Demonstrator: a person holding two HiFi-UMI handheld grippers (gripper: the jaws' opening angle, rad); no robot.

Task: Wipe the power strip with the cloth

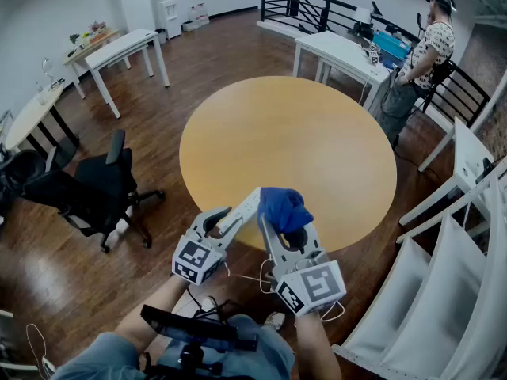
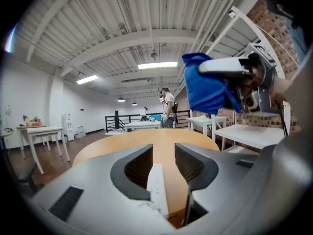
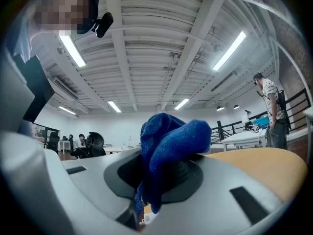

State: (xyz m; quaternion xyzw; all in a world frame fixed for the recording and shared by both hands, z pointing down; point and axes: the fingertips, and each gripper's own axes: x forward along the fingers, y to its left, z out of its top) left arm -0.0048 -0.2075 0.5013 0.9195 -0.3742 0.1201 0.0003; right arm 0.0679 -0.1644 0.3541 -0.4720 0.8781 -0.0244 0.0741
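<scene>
Left gripper (image 2: 162, 153) grasps the power strip (image 2: 157, 187). The white bar lies lengthwise between the jaws, flush against the left one, and a sliver of tabletop colour shows between it and the right one. The jaws stand partly apart around it. The strip is clear of the table, carried at the near rim of the round wooden table (image 1: 317, 133).

The right gripper (image 3: 161, 173) is clenched on the blue cloth (image 3: 168, 146), which bulges up out of the jaws in a thick fold, with a tail hanging down between them. In the head view both tools angle in towards each other, the left one on the left and the right one just beside it. The bunched cloth sits at their meeting tips, over the table's near edge. From the left gripper's camera the cloth shows high on the right, pinched in the other tool.

The tabletop beyond them is bare. A black office chair (image 1: 87, 188) stands on the dark wood floor to the left. White tables (image 1: 127, 50) stand at the far left, and a person (image 1: 424, 54) stands at another white table at the far right, beside a black railing.
</scene>
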